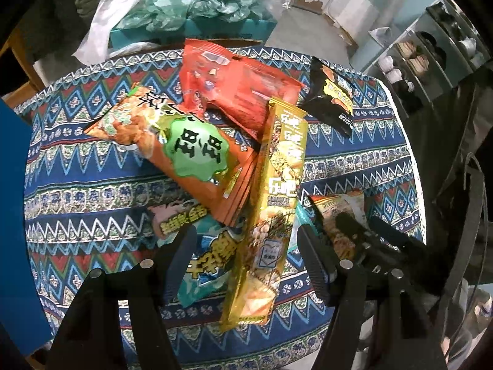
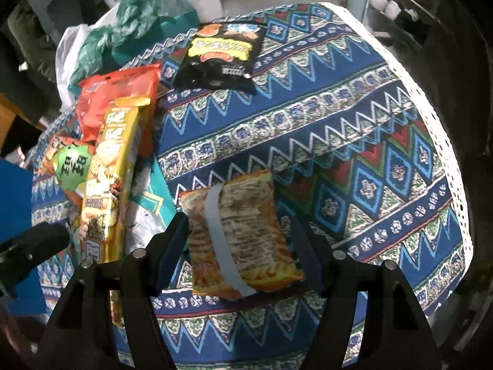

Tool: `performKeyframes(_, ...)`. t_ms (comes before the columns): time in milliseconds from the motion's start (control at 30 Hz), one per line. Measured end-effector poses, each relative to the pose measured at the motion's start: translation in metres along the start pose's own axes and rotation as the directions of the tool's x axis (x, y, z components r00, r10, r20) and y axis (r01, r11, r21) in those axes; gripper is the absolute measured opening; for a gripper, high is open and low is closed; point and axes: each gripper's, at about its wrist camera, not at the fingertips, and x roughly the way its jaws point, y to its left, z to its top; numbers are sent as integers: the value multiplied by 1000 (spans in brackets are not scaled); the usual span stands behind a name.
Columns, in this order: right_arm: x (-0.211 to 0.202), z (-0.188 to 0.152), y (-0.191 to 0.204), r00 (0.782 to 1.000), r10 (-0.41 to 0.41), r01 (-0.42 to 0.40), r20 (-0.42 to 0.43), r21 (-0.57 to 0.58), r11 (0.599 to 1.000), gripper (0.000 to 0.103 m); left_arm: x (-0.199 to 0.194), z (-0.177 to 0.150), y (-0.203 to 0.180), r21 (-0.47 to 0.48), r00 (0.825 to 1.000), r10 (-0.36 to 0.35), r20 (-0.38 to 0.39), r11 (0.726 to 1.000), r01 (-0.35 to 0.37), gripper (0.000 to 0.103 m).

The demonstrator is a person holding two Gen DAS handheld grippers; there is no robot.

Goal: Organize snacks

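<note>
Snack packs lie heaped on a round table with a patterned blue cloth (image 1: 92, 166). A long yellow pack (image 1: 271, 215) lies over a teal pack (image 1: 212, 259), an orange pack with a green splash (image 1: 185, 151) and a red pack (image 1: 240, 92). A black pack (image 1: 332, 95) lies apart at the far side. My left gripper (image 1: 246, 246) is open, its jaws either side of the yellow pack. My right gripper (image 2: 240, 234) is open around a small orange pack (image 2: 240, 234) lying label side up; it also shows in the left wrist view (image 1: 342, 215).
A blue board (image 1: 15, 215) stands at the table's left edge. Beyond the table are a white plastic bag with green paper (image 1: 185, 6) and a teal box (image 1: 191, 30). A shelf with shoes (image 1: 431, 49) stands at the right. The heap (image 2: 114, 154) and black pack (image 2: 222, 58) show in the right wrist view.
</note>
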Motion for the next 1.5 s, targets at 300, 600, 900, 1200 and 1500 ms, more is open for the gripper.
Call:
performKeyframes(300,23,-4,14,999,-31,29,-25,-82,996,72,19,4,-4,-7,1000,5,-31,1000,-5,69)
performKeyframes(600,21,10,21,998,-68,68,5,-91,993,49,36,6,-17,27,999,25,-47,999,-23,72)
performKeyframes(900,11,13,-8,999,-40,40,14,-12,999,48,51,8,-25,74,998,60,-36,996,-57,72)
performKeyframes(1200,3,3,-6,1000,-20,20,14,-11,1000,48,54,4,-35,157,994,111,0,981,-110,32)
performKeyframes(1500,-5,7,12,999,-7,9,41,-56,998,48,32,-5,-21,146,996,83,25,986,-85,31)
